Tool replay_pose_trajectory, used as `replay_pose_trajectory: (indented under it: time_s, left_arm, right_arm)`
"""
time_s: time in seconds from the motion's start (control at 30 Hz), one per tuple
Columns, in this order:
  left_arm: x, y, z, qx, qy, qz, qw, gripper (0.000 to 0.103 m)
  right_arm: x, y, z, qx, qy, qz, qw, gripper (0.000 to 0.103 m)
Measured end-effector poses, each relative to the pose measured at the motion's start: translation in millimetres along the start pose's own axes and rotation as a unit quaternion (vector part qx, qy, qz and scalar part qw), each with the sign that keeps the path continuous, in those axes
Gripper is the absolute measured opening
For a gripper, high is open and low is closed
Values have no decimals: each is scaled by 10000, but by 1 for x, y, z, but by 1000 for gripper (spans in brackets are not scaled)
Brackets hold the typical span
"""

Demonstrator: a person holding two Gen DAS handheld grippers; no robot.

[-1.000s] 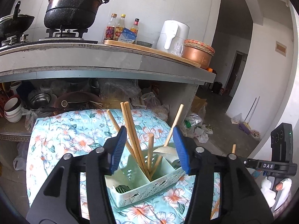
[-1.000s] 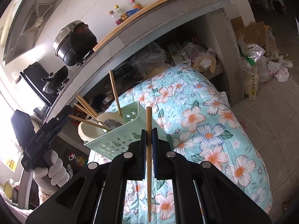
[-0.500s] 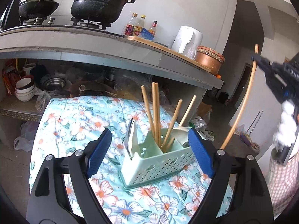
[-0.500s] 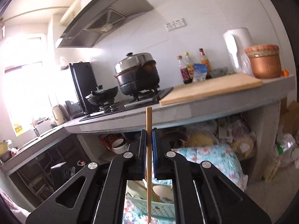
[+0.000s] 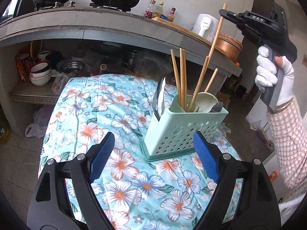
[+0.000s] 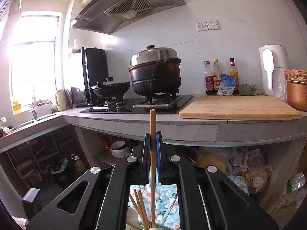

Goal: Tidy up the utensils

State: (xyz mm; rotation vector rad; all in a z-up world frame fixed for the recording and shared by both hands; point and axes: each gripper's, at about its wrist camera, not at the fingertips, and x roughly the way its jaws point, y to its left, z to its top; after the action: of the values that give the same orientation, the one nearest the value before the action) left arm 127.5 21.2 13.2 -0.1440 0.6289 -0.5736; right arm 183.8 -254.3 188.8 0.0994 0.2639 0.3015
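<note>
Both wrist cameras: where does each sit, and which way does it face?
Left wrist: behind the open left gripper, facing the green caddy on the floral cloth; the gloved hand shows.
Right wrist: behind the right gripper, facing the stove counter.
Shared: the held chopstick, counter, caddy chopsticks.

Daylight floods from the window (image 6: 34, 57), blown out with hazy glare; under the worktop (image 6: 191, 128) it is dim; fisheye bends the edges, focus sharp
</note>
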Motion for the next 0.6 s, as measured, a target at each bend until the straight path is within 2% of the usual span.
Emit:
replay_pose_trajectory:
  time_s: [0.2, 0.33, 0.37, 0.43, 0.57, 0.6]
  left_arm:
    - [3, -8, 2, 129, -1, -26, 9999, 80]
    - [6, -13, 3, 172, 27, -39, 9998, 80]
    - [6, -15, 3, 180, 29, -32, 9998, 80]
    - [6, -17, 4, 191, 13, 4, 9998, 82]
    - [5, -25, 6, 205, -75, 131, 9997, 85]
    - [5, -27, 6, 208, -99, 200, 9995, 86]
  right_arm:
    - [20, -3, -32, -94, 476, 39, 9988, 6]
    - [21, -2, -47, -228, 751, -95, 9969, 9]
    - [18, -4, -49, -203, 773, -126, 9967, 10]
    - [7, -10, -50, -37, 735, -141, 9972, 24]
    - [-24, -22, -53, 365, 595, -174, 9974, 30]
    - [-32, -24, -54, 452, 573, -167, 9972, 34]
